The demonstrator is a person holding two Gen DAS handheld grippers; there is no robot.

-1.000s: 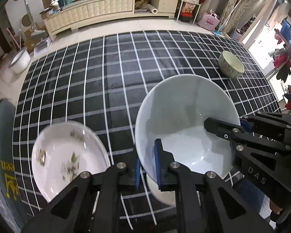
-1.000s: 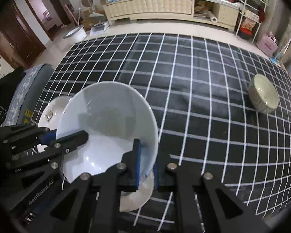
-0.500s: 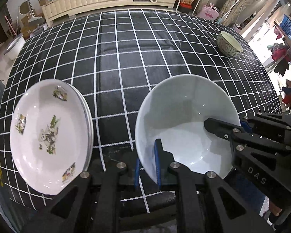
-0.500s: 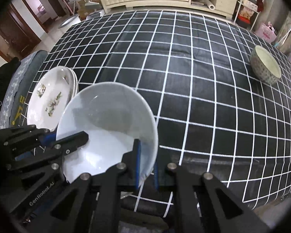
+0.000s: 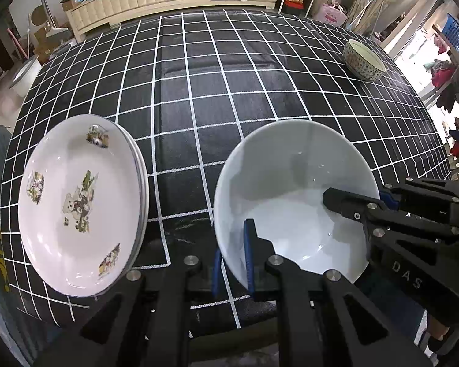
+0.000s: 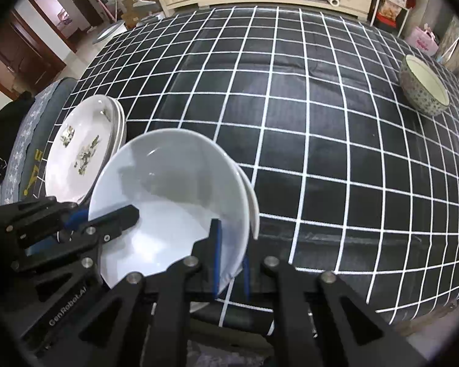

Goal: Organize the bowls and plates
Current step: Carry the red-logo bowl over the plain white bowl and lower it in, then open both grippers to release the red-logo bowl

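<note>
Grippers both clamp the plain white ceramic bowl: left gripper on its near rim, right gripper opposite, beside stacked teddy-bear-printed white plates on black checked tablecloth.

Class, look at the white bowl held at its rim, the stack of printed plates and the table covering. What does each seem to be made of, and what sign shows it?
White bowl: probably glazed ceramic; smooth, with glossy highlights.
Printed plates: probably glazed ceramic or porcelain, possibly melamine; shiny white, with bear and flower decals.
Table covering: looks like coated cloth or vinyl; it creases and has a dull sheen.
</note>
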